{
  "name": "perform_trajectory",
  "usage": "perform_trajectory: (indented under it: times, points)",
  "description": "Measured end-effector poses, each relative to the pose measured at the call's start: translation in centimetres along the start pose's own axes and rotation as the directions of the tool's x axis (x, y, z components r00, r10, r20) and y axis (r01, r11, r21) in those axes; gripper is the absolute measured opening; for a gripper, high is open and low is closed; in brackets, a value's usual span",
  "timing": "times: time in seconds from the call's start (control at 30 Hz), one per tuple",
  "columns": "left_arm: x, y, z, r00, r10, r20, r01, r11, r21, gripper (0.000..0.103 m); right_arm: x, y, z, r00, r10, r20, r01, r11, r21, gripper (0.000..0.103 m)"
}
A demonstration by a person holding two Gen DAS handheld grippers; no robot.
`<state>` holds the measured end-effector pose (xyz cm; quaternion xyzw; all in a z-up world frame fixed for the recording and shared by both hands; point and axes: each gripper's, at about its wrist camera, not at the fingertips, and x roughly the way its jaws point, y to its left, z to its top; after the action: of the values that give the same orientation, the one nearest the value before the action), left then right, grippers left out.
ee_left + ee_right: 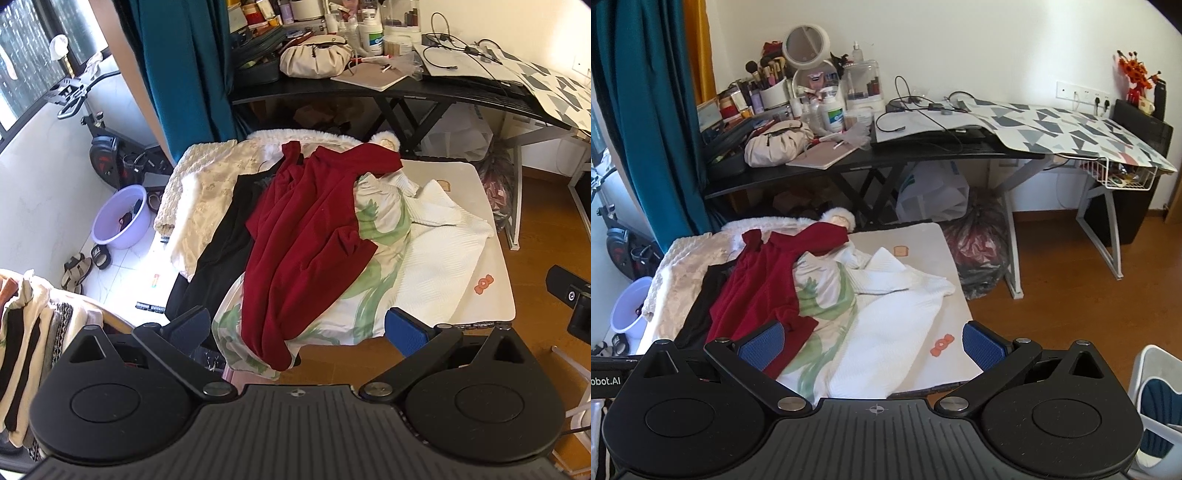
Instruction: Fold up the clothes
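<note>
Clothes lie heaped on the white surface (923, 240): we see a red garment (310, 236) half-covering a floral one (384, 229). Left tool (301, 330) and right tool (873, 343) hover spread, empty.

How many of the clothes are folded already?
None on the table looks folded yet. The red garment, the white top, the floral piece and the black one lie rumpled in a heap. Both the left gripper and right gripper are open, holding nothing. All the folding remains.
</note>
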<state>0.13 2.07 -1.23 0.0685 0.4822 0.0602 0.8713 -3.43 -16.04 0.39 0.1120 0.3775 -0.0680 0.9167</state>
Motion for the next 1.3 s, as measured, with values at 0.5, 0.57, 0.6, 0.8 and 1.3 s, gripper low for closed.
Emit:
perform_trajectory:
  times: [0.5, 0.57, 0.6, 0.8, 1.3]
  points:
    - [0.8, 1.8, -0.4, 0.998, 0.036, -0.048, -0.041, 0.995, -0.088, 0.103, 0.8, 1.5, 0.1, 1.0, 0.015, -0.017, -0.016, 0.999, -0.051, 0.102]
    - [0.9, 2.1, -0.6, 0.998, 0.034, -0.055, -0.04, 0.994, -0.105, 0.103, 0.8, 1.6, 0.2, 1.0, 0.019, -0.012, -0.019, 0.998, -0.058, 0.102]
    - [0.9, 2.2, -0.6, 0.998, 0.034, -0.057, -0.041, 0.993, -0.111, 0.103, 0.8, 1.6, 0.1, 1.0, 0.021, -0.011, -0.022, 0.998, -0.062, 0.102]
    - [0.9, 2.4, -0.6, 0.997, 0.036, -0.065, -0.043, 0.992, -0.12, 0.103, 0.9, 1.8, 0.2, 1.0, 0.027, -0.017, -0.028, 0.997, -0.074, 0.102]
    - [1.4, 0.7, 0.1, 0.995, 0.028, -0.093, -0.04, 0.99, -0.135, 0.103, 1.2, 0.3, 0.8, 0.999, 0.028, -0.023, -0.029, 0.997, -0.076, 0.102]
